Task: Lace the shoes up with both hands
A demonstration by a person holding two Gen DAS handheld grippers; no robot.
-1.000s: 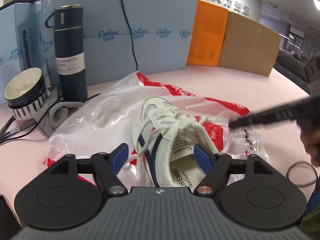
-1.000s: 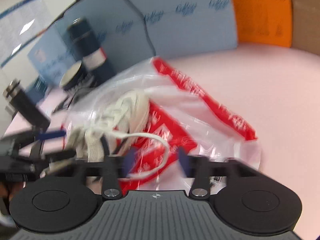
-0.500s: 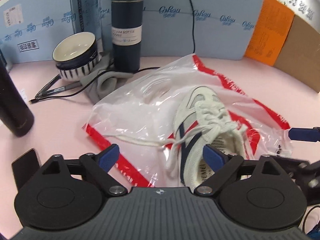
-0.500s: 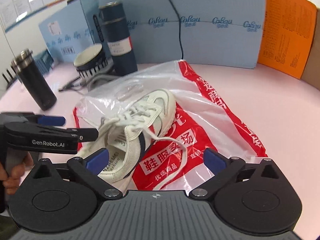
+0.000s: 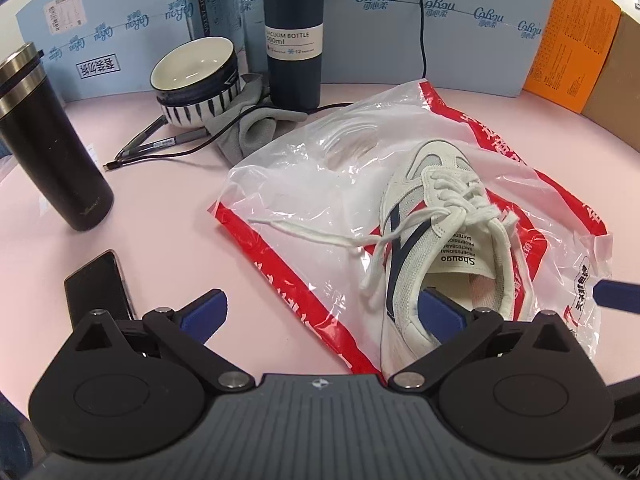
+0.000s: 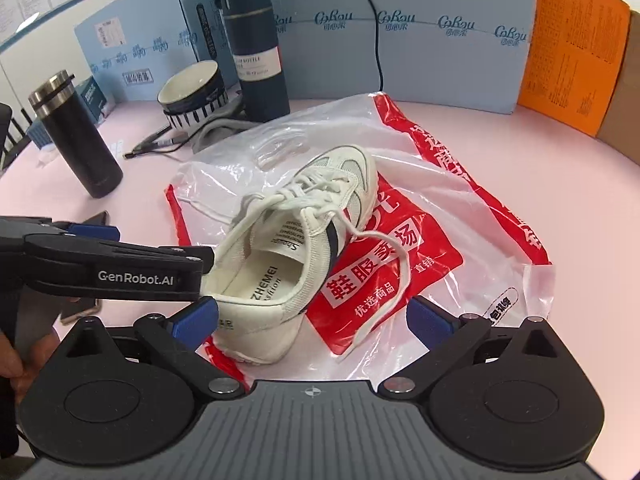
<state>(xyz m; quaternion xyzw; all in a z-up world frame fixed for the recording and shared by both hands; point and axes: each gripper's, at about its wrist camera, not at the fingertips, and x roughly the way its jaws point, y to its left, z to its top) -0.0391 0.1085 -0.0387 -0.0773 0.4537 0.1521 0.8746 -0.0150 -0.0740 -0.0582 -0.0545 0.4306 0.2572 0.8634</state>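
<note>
A white sneaker with navy stripes (image 5: 436, 240) (image 6: 304, 240) lies on a red and clear plastic bag (image 5: 304, 184) (image 6: 440, 208), heel toward me. Its white laces are threaded, with a simple crossing over the tongue. One loose end (image 5: 312, 230) trails left over the bag; the other (image 6: 384, 280) trails right. My left gripper (image 5: 322, 312) is open and empty, its right finger beside the heel. My right gripper (image 6: 314, 318) is open and empty, just behind the heel. The left gripper's body also shows in the right wrist view (image 6: 108, 270).
On the pink table stand a black tumbler (image 5: 48, 144), a striped bowl (image 5: 196, 80), a navy vacuum bottle (image 5: 294, 36) and a grey cloth (image 5: 252, 128). A phone (image 5: 100, 292) lies front left. Blue, orange and brown panels (image 5: 460, 32) wall the back.
Both grippers have pulled back from the shoe and opened wide. The right one has let go of the lace end, which now lies on the bag.
</note>
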